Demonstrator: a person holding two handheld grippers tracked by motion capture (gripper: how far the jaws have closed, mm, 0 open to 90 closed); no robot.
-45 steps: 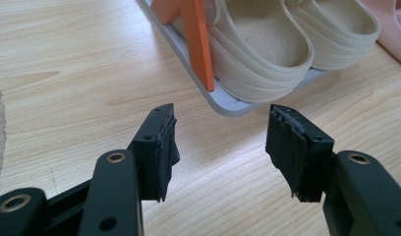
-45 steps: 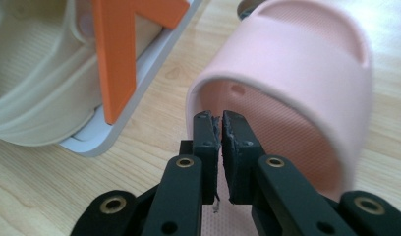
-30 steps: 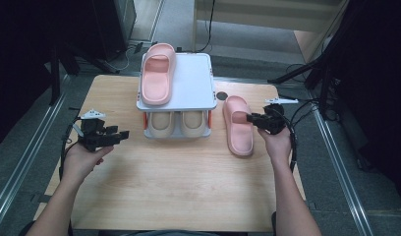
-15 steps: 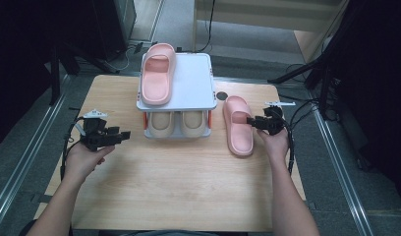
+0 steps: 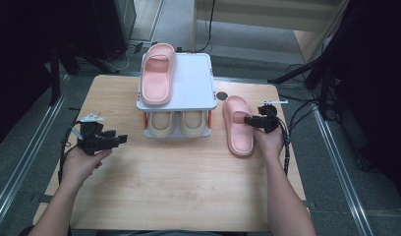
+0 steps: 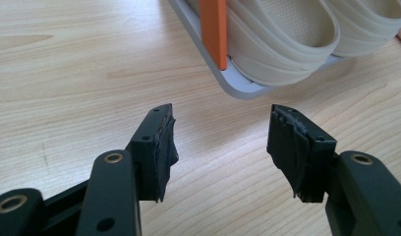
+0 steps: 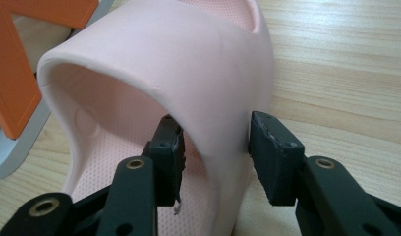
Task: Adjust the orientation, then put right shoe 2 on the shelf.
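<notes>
Wooden table (image 5: 179, 196) (grey floor around). Left gripper (image 6: 220, 142): jaws wide apart, empty. Right gripper (image 7: 215, 147): jaws just closing, straddling the pink slipper (image 7: 188, 69) strap, not yet clamped.

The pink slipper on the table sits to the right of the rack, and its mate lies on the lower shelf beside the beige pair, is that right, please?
Not quite. The mate lies on the rack's top shelf, not the lower one, as the high view shows. The lower shelf holds the beige pair. The pink slipper on the table does sit right of the rack.
</notes>
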